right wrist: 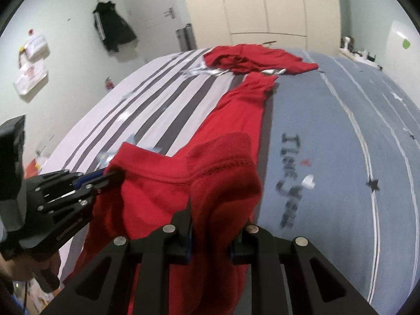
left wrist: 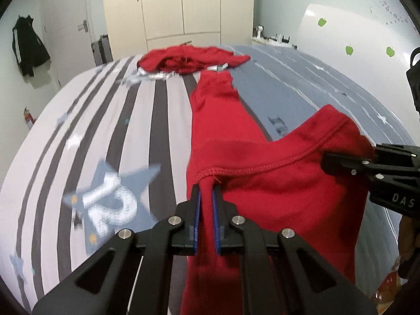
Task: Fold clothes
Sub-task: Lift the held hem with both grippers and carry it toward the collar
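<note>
Red sweatpants (left wrist: 223, 131) stretch lengthwise along the bed, waistband end lifted toward me. My left gripper (left wrist: 206, 191) is shut on the waistband's left corner; it also shows in the right wrist view (right wrist: 110, 176). My right gripper (right wrist: 218, 210) is shut on a bunched wad of the waistband's right side (right wrist: 225, 173); it shows in the left wrist view (left wrist: 325, 161). The waistband hem (left wrist: 262, 168) hangs taut between them. A second red garment (left wrist: 189, 59) lies crumpled at the far end of the bed.
The bed cover (left wrist: 118, 120) is white with grey stripes on the left and blue-grey (right wrist: 328, 131) on the right. A cream wardrobe (left wrist: 181, 5) stands beyond the bed. A black jacket (left wrist: 27, 46) hangs on the left wall. A white board (left wrist: 354, 42) leans at right.
</note>
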Available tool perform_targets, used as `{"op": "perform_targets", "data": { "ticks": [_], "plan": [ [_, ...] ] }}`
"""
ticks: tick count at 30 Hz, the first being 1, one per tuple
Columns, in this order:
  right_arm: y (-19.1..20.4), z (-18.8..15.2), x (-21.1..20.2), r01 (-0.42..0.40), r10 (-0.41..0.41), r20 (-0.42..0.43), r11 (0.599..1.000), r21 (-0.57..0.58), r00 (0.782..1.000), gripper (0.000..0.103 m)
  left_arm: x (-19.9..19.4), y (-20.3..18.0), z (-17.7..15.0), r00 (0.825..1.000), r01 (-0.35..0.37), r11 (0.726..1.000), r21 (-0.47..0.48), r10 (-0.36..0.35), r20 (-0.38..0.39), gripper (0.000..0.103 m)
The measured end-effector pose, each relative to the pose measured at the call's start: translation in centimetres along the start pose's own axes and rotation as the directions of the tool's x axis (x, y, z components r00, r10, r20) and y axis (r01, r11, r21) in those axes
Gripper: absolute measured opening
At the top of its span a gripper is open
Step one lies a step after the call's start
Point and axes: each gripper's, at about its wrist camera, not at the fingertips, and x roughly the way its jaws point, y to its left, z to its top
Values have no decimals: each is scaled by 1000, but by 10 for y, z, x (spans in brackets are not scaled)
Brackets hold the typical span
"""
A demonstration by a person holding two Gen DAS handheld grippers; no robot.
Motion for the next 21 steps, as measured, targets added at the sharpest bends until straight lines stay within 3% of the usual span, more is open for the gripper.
{"op": "perform_targets", "data": {
  "ticks": [7, 11, 15, 21],
  "plan": [
    [-40, 87, 43, 14, -17, 71, 999, 41, 997, 17, 66, 6, 92, 997, -50, 999, -8, 51, 54, 6],
    [-69, 140, 88, 6, -11, 81, 998, 65, 997, 17, 135, 16, 125, 998, -55, 998, -10, 55, 17, 6],
    [-104, 184, 152, 17, -21, 41, 995, 97, 999, 17, 205, 26, 158, 998, -59, 998, -13, 59, -24, 6],
    [-148, 208, 255, 77, -69, -66, 989, 130, 995, 17, 295, 33, 196, 997, -52, 999, 4, 52, -62, 6]
  ]
}}
